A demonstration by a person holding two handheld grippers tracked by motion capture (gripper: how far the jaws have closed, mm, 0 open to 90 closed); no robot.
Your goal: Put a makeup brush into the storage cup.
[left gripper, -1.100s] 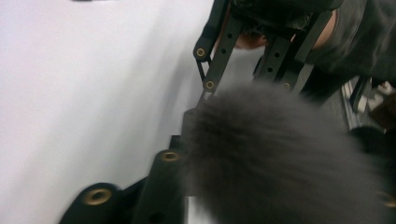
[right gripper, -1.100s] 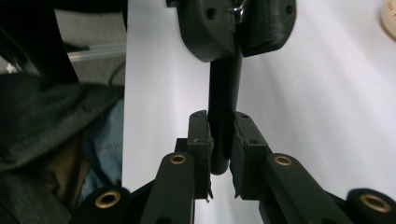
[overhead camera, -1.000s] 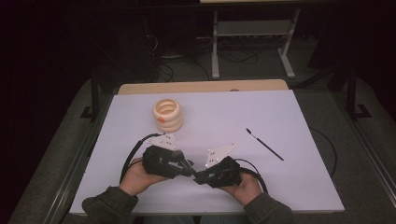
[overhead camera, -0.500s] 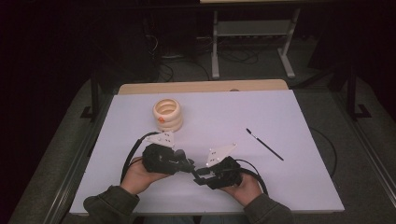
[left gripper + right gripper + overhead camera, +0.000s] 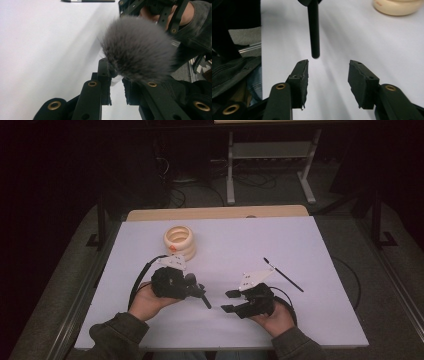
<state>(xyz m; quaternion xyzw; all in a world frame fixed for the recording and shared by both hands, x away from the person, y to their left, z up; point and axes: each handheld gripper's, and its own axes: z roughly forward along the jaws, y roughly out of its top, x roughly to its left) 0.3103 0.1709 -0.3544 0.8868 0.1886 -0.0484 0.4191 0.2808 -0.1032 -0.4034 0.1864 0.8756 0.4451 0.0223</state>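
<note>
Grey-bristled brush (image 5: pixel 138 48) clamped in left tool (image 5: pixel 200 295); handle just beyond parted right tool (image 5: pixel 328 75).

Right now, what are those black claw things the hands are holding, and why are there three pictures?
Those are hand-held grippers: pinching tools with two black jaws, one per hand. One picture looks down from above the white table; the others come from cameras riding on each gripper. The left gripper has just closed on a fluffy grey makeup brush. The right gripper has just been opening; nothing is between its jaws, and the brush's black handle ends just before them. On the table lie a cream stack of rings and a thin black brush.
</note>
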